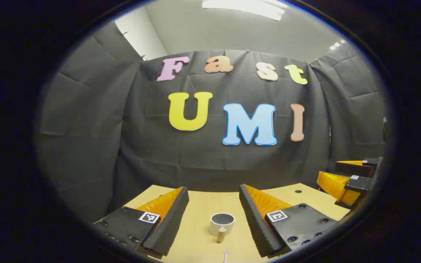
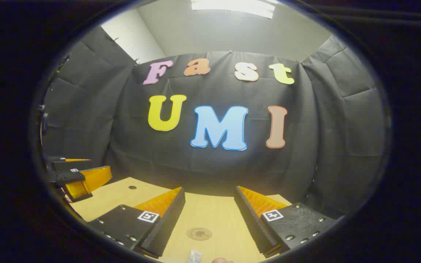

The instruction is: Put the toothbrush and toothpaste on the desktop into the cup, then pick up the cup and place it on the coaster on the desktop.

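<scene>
A white cup point(image 1: 222, 223) with a wooden handle stands upright on the wooden desktop point(image 1: 203, 204), between the fingers of my open left gripper point(image 1: 214, 208) and farther off. The tip of the toothbrush point(image 1: 226, 254) shows at the bottom edge, near side of the cup. In the right gripper view a round brown coaster point(image 2: 199, 233) lies flat on the desktop between the fingers of my open right gripper point(image 2: 209, 206). The end of the toothpaste tube point(image 2: 195, 256) peeks in at the bottom, nearer than the coaster. Both grippers hold nothing.
The right gripper point(image 1: 349, 179) hovers at the far right of the left gripper view; the left gripper point(image 2: 77, 179) hovers at the far left of the right gripper view. A small dark hole point(image 1: 298, 191) sits in the desktop near its back edge.
</scene>
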A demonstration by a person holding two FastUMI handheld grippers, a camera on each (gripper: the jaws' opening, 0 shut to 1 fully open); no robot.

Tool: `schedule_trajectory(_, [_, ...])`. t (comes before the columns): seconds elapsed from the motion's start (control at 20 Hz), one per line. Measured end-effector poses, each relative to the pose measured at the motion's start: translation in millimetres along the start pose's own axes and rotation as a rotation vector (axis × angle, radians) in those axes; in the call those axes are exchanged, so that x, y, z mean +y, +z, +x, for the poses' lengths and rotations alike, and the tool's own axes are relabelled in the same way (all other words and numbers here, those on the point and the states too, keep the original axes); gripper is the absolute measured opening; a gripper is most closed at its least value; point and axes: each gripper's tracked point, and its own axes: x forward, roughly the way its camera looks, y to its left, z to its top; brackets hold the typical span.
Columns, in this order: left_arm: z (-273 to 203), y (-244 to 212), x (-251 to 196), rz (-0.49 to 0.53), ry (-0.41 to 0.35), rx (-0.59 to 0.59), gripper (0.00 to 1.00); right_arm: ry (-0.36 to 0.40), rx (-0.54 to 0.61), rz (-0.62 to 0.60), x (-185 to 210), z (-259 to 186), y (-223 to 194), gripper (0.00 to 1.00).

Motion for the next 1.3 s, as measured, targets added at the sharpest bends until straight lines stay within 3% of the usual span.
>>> schedule_trajectory(0.1, [-2.9,6.5,5.4,0.002,0.002,-0.014,0.9,-0.016,-0.003,0.016,-1.0,-1.0,3.7,0.87])
schedule_trajectory(0.15, [-3.5,8.8,6.2,0.019,0.003,-0.017,0.95,-0.016,0.005,0.022,0.4,-1.3,2.4,0.87])
schedule_trajectory(0.35, [-3.0,4.0,-6.6,0.035,-0.026,0.0,0.95,-0.013,0.041,0.036,-1.6,-3.4,-2.4,0.87])
schedule_trajectory(0.4, [-2.2,0.2,-11.7,0.034,-0.035,0.012,0.9,-0.016,0.054,0.038,-3.6,-3.8,-4.6,0.87])
schedule_trajectory(0.45, [-2.6,-2.6,-17.0,0.029,-0.045,0.024,0.95,-0.015,0.068,0.042,-3.1,-4.6,-7.5,0.87])
schedule_trajectory(0.55, [-2.0,-7.9,-22.5,0.024,-0.053,0.042,0.9,-0.013,0.091,0.045,-4.6,-5.4,-13.7,0.87])
schedule_trajectory(0.65, [-1.1,-12.0,-26.7,0.035,-0.06,0.059,0.95,-0.014,0.111,0.042,-6.2,-5.7,-18.6,0.87])
schedule_trajectory(0.7, [0.1,-13.7,-28.6,0.037,-0.064,0.068,0.9,-0.01,0.134,0.046,-5.8,-4.5,-24.1,0.87])
schedule_trajectory(0.75, [2.5,-19.0,-31.0,0.035,-0.071,0.088,0.95,0.0,0.159,0.059,-4.2,-4.2,-28.8,0.87])
schedule_trajectory(0.8, [3.3,-24.7,-30.1,0.032,-0.07,0.113,0.9,0.014,0.191,0.076,-1.6,-2.5,-34.6,0.87])
schedule_trajectory(0.85, [4.5,-29.2,-29.4,0.032,-0.068,0.134,0.95,0.027,0.211,0.085,1.6,-1.3,-38.0,0.88])
schedule_trajectory(0.95, [10.4,-41.6,-33.5,0.036,-0.073,0.187,0.9,0.054,0.272,0.099,3.1,2.2,-49.3,0.87])
schedule_trajectory(1.15, [16.9,-101.8,-52.0,0.011,-0.128,0.4,0.9,0.104,0.464,0.134,5.9,-3.6,-94.0,0.87])
schedule_trajectory(1.2, [15.5,-115.0,-53.9,-0.007,-0.128,0.452,0.96,0.118,0.506,0.151,8.4,-7.2,-102.6,0.88])
schedule_trajectory(1.3, [16.3,-136.5,-55.7,-0.048,-0.121,0.538,0.91,0.133,0.57,0.176,9.7,-11.0,-115.8,0.88])
